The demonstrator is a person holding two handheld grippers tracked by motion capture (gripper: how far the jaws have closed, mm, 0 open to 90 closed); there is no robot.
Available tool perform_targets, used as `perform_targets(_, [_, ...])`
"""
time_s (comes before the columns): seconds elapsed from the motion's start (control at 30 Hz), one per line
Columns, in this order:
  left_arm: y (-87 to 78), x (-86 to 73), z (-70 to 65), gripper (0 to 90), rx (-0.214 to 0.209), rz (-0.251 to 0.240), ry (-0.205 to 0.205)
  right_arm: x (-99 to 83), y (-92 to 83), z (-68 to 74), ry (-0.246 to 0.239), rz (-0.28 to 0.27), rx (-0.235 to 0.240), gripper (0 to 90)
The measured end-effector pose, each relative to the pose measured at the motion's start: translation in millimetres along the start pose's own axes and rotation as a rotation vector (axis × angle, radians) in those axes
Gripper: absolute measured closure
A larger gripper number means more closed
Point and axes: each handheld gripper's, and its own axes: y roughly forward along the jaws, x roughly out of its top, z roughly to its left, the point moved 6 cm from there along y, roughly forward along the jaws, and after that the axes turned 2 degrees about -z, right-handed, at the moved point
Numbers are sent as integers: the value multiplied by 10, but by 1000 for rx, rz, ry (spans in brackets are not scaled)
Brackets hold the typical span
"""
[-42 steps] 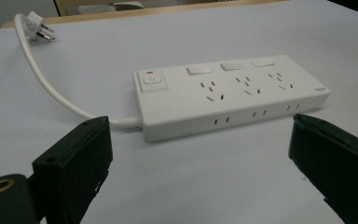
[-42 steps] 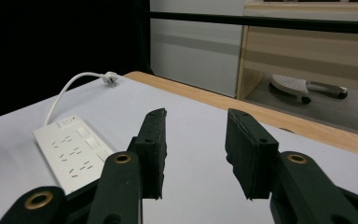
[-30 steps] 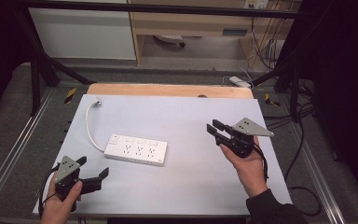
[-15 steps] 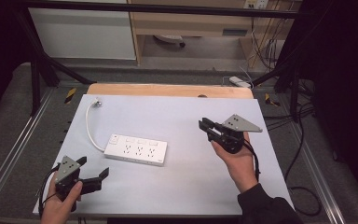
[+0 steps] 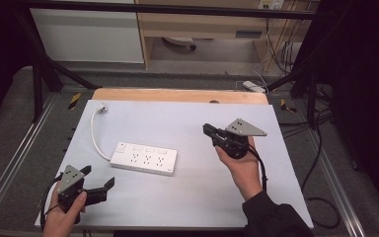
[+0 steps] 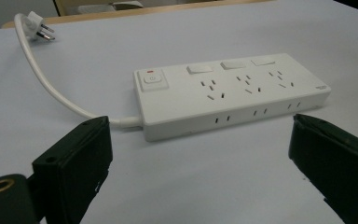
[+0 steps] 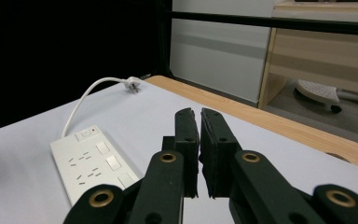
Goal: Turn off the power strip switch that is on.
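Nearest, at the table's front left corner, a hand holds the black two-jaw left gripper just above the matte pale-grey table sheet; its blocky jaws stand wide apart with nothing between them, and the wrist is cut off by the bottom edge. Just beyond it lies the flat white plastic power strip, a smooth rectangular bar with three socket groups, three rocker switches and a square button with a small red mark at the cable end. Across from it, well apart, the black right gripper with a grey three-cornered plate is held up by a dark-sleeved arm, its jaws nearly together, a thin slit showing, gripping nothing. Farther back, the strip's thin white cable curves to a white plug near the bare wooden table edge. The dark surroundings beyond are hard to make out.
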Motion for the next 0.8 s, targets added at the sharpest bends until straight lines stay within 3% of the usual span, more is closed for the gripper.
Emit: perform_targets(0.8, [-2, 1, -5, 61, -3, 0, 3, -61, 351, 176, 18, 71, 61, 900])
